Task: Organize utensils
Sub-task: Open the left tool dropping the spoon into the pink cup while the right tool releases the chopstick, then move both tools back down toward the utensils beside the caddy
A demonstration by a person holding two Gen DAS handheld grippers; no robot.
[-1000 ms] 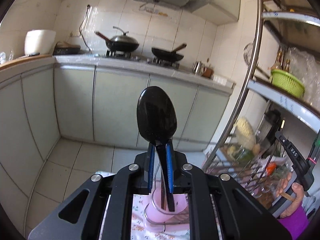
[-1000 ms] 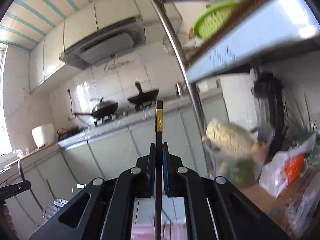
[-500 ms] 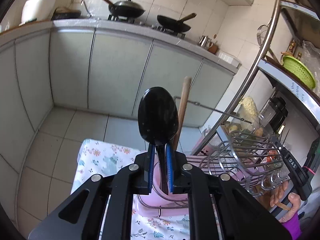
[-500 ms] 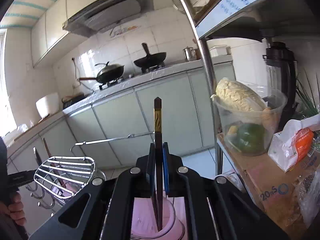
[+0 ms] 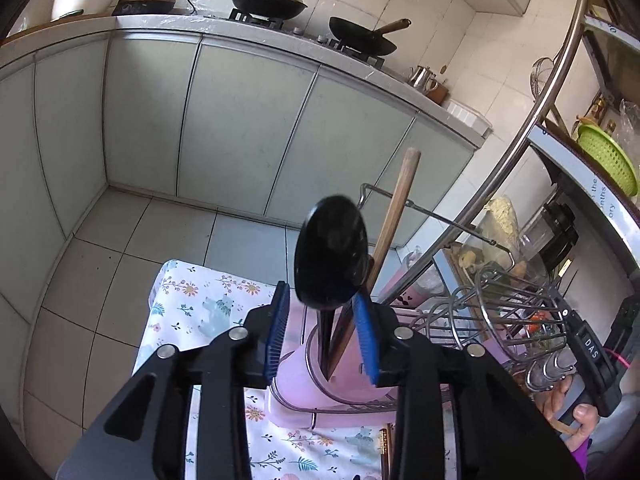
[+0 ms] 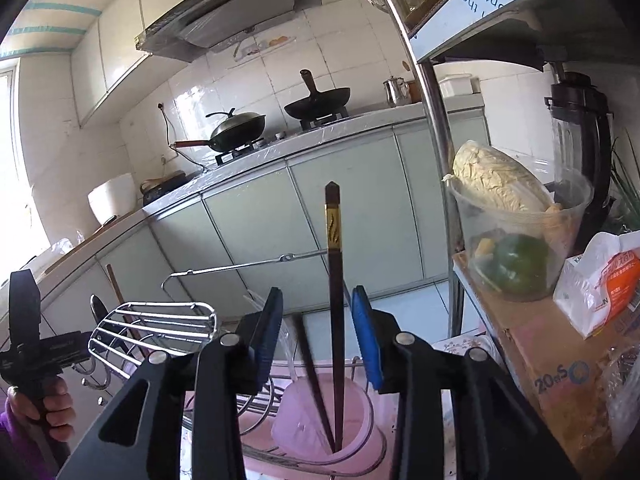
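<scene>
Only the right view shows chopsticks; both jaws gape, black spoon free.

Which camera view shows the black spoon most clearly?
The left wrist view. There the black spoon stands in the pink cup between the open fingers of the left gripper, bowl upward, fully visible. The right wrist view shows only a small dark tip behind the wire rack.
</scene>
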